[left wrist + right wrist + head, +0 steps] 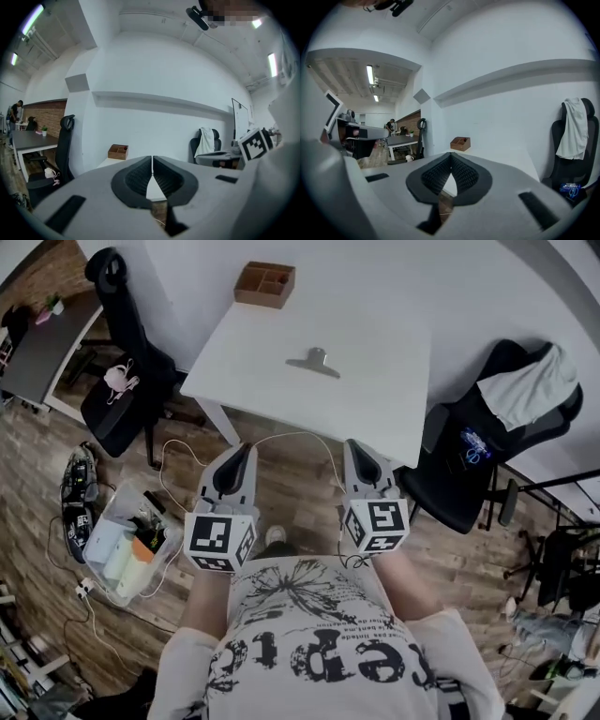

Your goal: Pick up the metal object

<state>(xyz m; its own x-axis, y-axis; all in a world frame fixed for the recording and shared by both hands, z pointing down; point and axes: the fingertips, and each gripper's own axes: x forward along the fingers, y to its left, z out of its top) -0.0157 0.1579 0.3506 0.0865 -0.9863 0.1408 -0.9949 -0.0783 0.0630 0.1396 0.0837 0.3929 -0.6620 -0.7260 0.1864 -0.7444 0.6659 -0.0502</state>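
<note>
The metal object (315,362), a grey clip-like piece, lies flat near the middle of the white table (375,399). Both grippers hang short of the table's near edge, over the wooden floor. My left gripper (242,448) is shut and holds nothing; in the left gripper view its tips (152,159) meet with the table beyond them. My right gripper (357,446) is also shut and empty, its jaws pressed together (450,156) in the right gripper view. The metal object is hidden behind the jaws in both gripper views.
A wooden compartment box (265,283) stands at the table's far edge, also seen as the box (118,152) and the box (460,143). Black office chairs stand left (127,381) and right (487,437) of the table. A clear bin of supplies (131,545) and cables lie on the floor.
</note>
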